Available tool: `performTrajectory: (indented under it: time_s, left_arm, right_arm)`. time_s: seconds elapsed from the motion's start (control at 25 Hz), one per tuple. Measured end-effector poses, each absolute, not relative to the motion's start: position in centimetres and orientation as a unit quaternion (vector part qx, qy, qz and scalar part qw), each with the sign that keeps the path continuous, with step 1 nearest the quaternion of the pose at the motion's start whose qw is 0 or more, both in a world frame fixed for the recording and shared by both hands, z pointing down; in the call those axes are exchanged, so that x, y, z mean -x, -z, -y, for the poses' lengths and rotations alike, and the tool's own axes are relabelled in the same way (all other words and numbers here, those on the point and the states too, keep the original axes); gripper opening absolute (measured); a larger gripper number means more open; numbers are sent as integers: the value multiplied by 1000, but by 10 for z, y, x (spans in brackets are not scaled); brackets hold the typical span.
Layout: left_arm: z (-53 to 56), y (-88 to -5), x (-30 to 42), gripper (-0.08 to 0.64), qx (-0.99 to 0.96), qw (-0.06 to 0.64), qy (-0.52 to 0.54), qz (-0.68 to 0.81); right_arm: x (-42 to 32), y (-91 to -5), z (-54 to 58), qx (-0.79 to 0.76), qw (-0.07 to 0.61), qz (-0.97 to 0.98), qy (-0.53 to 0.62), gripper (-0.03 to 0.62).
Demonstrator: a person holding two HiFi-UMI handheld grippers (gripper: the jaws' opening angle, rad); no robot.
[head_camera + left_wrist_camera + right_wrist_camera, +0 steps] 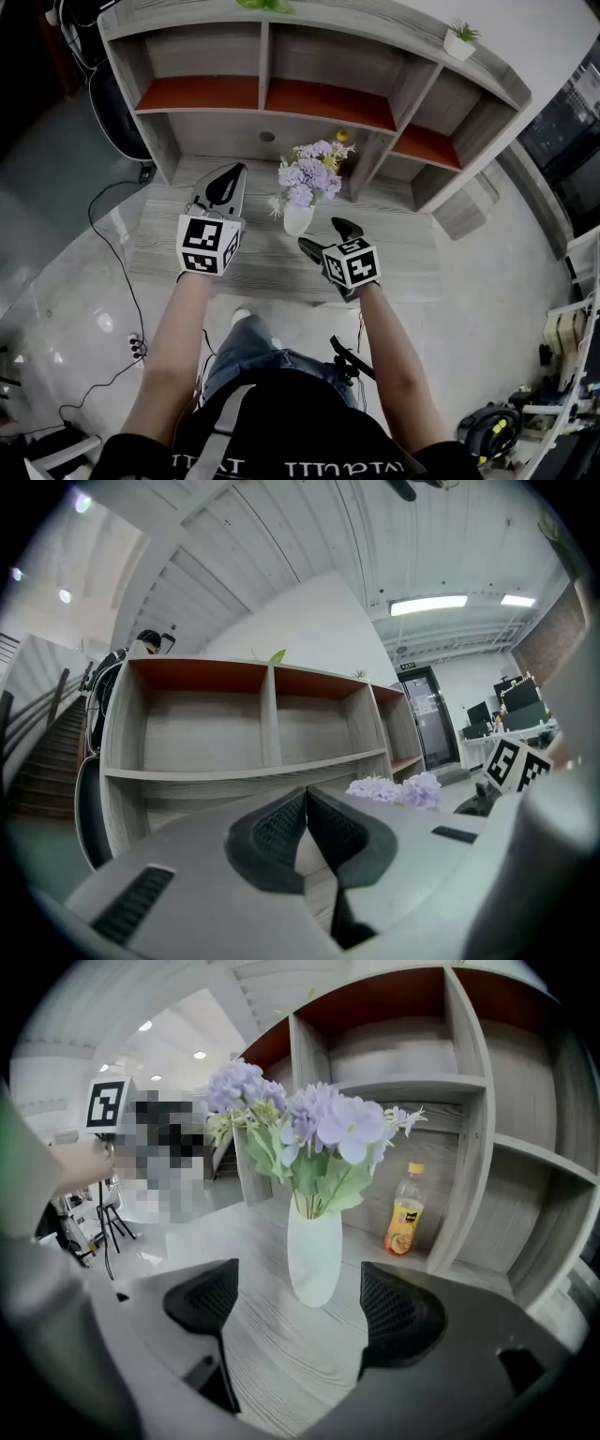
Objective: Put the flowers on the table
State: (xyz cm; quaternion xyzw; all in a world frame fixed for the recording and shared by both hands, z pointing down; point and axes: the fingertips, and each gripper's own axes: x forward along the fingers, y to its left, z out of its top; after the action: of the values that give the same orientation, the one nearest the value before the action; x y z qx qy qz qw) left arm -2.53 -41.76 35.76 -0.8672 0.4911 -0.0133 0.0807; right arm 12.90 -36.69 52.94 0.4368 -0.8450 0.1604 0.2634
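One bunch of purple flowers [311, 176] is standing in one white vase [298, 220] near the centre of the head view, upright on the grey wood-grain worktop [403, 246]. Two grippers are hovering over that worktop. The left gripper [225, 183] is sitting left of the vase, apart from it; in its own view the left gripper [307, 819] is showing both jaws pressed together with nothing between them. The right gripper [328, 236] is pointing at the vase from the lower right. In the right gripper view its jaws [300, 1305] are standing wide apart, and the vase [314, 1251] is rising ahead in the gap, touched by neither pad. One orange juice bottle [405, 1209] is standing right of the vase, against the shelf unit [262, 56]. One small potted plant [459, 39] is sitting on the shelf top, upper right of the head view.
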Motion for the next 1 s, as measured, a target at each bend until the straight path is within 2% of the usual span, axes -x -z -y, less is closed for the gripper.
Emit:
performTrajectory:
  time_s: [0.56, 1.0]
  left_arm:
    - [403, -338, 42, 12, 856, 90, -7, -509]
    - [396, -319, 39, 12, 855, 98, -27, -509]
  right_arm:
    - [-157, -455, 347, -497, 219, 829, -134, 414]
    - [-175, -384, 337, -557, 131, 818, -61, 395]
